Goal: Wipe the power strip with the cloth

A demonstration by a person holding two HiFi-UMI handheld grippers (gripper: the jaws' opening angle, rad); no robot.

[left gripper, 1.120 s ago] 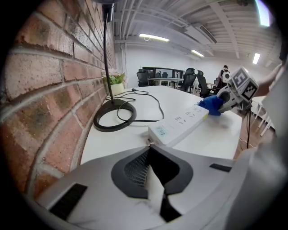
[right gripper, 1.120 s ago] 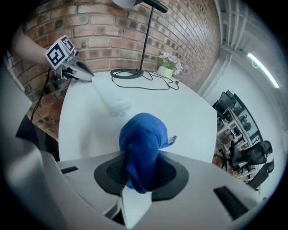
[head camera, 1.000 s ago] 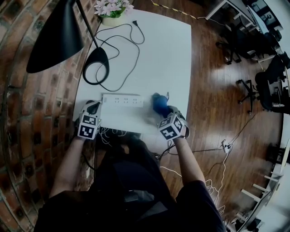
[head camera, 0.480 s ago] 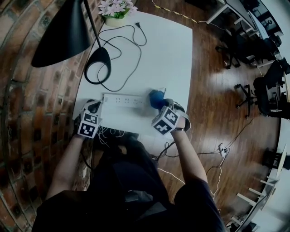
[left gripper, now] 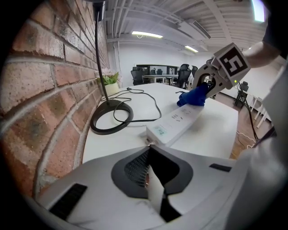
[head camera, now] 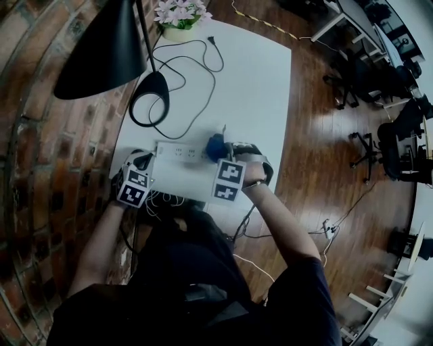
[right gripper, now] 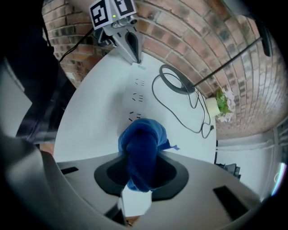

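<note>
Since a second ago the right gripper (head camera: 223, 153) has slid left along the power strip (head camera: 177, 151) and rolled, so its marker cube now shows two faces stacked one above the other. The blue cloth (head camera: 214, 145) has gone with it, from beyond the strip's right end to on top of the strip's right part. The left gripper (head camera: 147, 159) has kept its place at the strip's left end.

Nearest the camera, the person's dark-clothed body and both bare forearms reach up to the near edge of the white table (head camera: 254, 88). The right gripper's jaws are clamped narrowly on the bunched cloth, which bulges out past their tips and presses down on the strip. The left gripper's jaws are closed together with nothing between them, their tip right against the strip's left end; whether it actually touches I cannot tell.

The white strip lies crosswise near the table's front edge, sockets up, with its left and middle sockets uncovered. Behind it a black cable (head camera: 196, 67) loops loosely across the table and ends in a plug (head camera: 211, 39) near the far edge. To the left stands a black lamp, its ring base (head camera: 150, 100) on the table by the brick wall (head camera: 40, 149) and its shade (head camera: 101, 51) hanging over the wall side. At the table's far edge sits a small pot of pale flowers (head camera: 179, 15). Beyond the table, on the right, is a wooden floor (head camera: 325, 135) with dark office chairs (head camera: 358, 67).
</note>
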